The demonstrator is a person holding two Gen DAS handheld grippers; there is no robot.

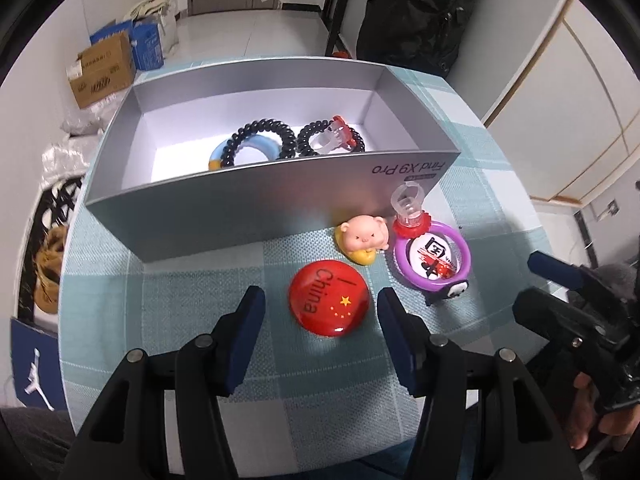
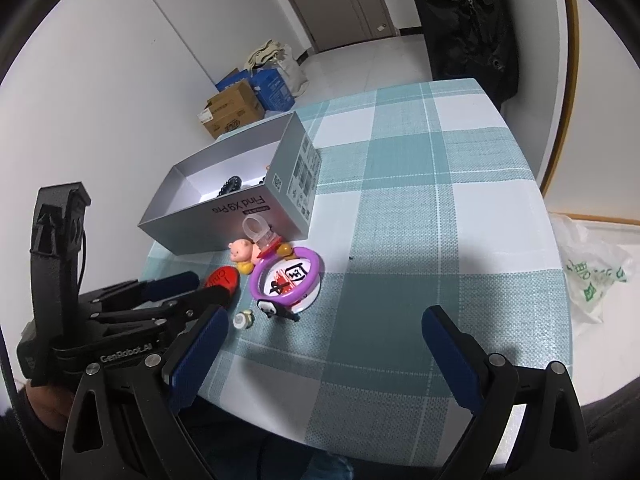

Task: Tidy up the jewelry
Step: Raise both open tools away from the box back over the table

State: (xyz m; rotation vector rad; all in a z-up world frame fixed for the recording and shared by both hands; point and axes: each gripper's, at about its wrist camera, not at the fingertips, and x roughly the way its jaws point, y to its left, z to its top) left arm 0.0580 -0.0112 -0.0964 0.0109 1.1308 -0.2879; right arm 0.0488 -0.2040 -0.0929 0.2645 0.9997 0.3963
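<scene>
With jaws parted and empty, the left gripper (image 1: 320,312) straddles the red badge (image 1: 329,298) at lower centre, apparently to pinch it and lift it into the box (image 1: 256,196); the right gripper (image 2: 320,340) is open and empty too.

Badge (image 1: 329,304) on table (image 1: 200,300) between left fingers (image 1: 250,332). Beyond it: pig figure (image 1: 366,236), ring toy (image 1: 431,258) to its right. Box (image 1: 256,196) behind, hair ties (image 1: 260,142) inside.

Home: checked tablecloth (image 2: 420,208), hanging coat (image 2: 468,20).

Teal-checked table (image 2: 420,208) under grey box (image 1: 240,208), red badge (image 1: 329,303), pig figure (image 1: 366,236).
</scene>
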